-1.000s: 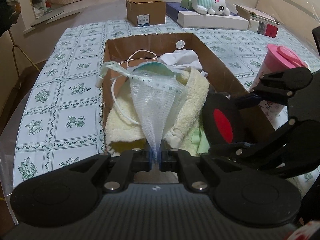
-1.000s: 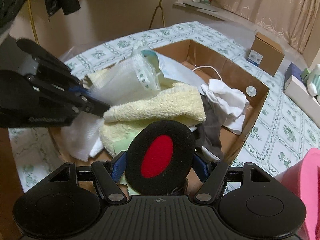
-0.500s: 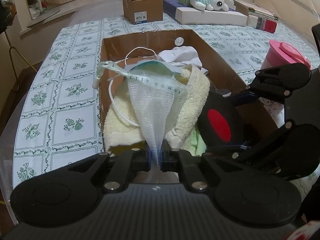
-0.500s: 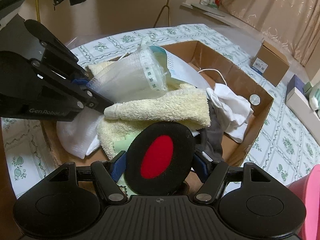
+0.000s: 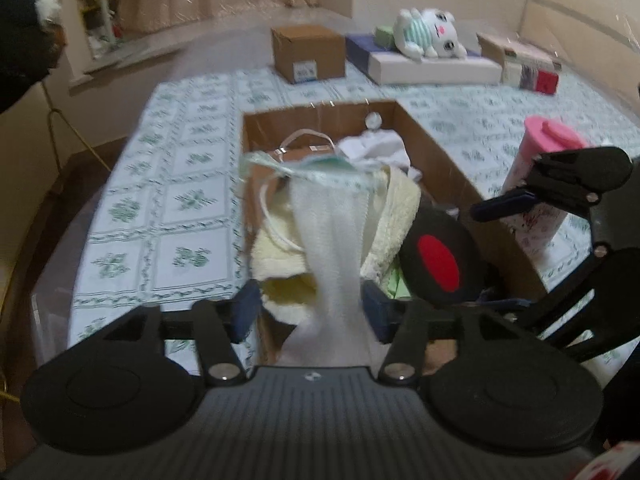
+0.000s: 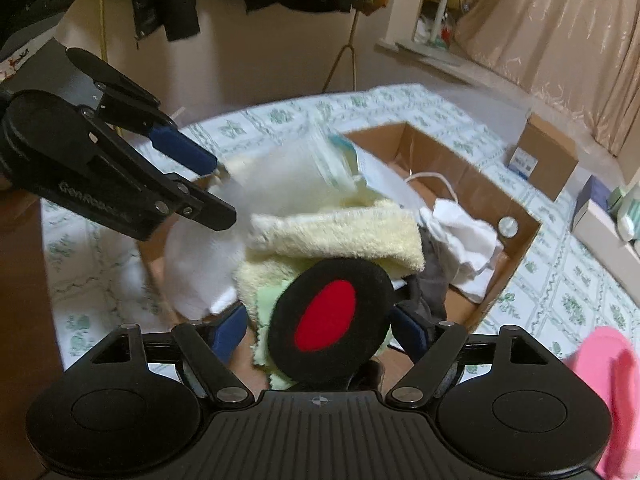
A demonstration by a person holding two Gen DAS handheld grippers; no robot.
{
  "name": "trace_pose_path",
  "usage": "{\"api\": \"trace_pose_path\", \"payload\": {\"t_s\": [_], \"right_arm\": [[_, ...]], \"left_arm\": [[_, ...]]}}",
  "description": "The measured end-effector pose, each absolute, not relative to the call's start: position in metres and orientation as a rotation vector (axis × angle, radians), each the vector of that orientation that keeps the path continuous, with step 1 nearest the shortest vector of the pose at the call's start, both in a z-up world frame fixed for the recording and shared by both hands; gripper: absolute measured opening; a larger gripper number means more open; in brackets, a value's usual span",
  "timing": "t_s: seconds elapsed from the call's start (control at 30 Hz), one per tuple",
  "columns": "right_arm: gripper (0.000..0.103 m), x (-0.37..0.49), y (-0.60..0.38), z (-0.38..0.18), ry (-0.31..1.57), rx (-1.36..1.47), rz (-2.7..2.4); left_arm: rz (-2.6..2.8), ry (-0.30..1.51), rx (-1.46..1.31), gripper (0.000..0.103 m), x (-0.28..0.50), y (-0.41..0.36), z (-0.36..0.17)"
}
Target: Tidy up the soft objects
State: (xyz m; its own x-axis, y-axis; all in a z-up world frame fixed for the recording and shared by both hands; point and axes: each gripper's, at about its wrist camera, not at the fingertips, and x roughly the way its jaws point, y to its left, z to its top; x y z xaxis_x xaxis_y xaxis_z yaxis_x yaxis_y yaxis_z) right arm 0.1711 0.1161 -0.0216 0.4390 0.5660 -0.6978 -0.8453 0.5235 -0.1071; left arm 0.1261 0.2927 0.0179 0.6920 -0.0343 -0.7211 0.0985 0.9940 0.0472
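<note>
Drop step: your left gripper (image 5: 311, 308) just opened, white mesh (image 5: 334, 248) loose btwn fingers. Right gripper (image 6: 320, 326) also just widened, red-black pad (image 6: 330, 314) btwn, pads clear. Next: back both off cardboard box (image 5: 440, 160).

The left hand-held gripper (image 6: 208, 188) bears raised lettering "GenRobot"; the small box's label (image 6: 524, 165) is unreadable.

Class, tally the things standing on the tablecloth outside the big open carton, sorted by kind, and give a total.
Small closed cardboard box: 1
Plush toy: 1
Pink cup: 1
Flat white box under the plush: 1
Total: 4, not counting the blurred items at the far right.
</note>
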Motion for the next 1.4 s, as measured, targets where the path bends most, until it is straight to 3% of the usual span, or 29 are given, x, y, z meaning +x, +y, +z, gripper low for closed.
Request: {"api": "trace_pose_path", "payload": {"t_s": [0.23,0.43,0.73,1.4], "right_arm": [[0.082,0.138,0.076,0.015,0.601,-0.337,0.864],[0.082,0.112,0.033,0.024,0.643,-0.200,0.802],[0.082,0.076,-0.028,0.023,0.748,-0.034,0.610],[0.082,0.041,-0.059,0.030,0.771,0.008,0.525]], "left_arm": [[0.052,0.680,0.006,0.082,0.076,0.282,0.044],[0.149,0.625,-0.046,0.084,0.035,0.258,0.045],[0.197,0.683,-0.098,0.084,-0.004,0.207,0.042],[0.139,0.780,-0.110,0.084,-0.018,0.150,0.044]]}}
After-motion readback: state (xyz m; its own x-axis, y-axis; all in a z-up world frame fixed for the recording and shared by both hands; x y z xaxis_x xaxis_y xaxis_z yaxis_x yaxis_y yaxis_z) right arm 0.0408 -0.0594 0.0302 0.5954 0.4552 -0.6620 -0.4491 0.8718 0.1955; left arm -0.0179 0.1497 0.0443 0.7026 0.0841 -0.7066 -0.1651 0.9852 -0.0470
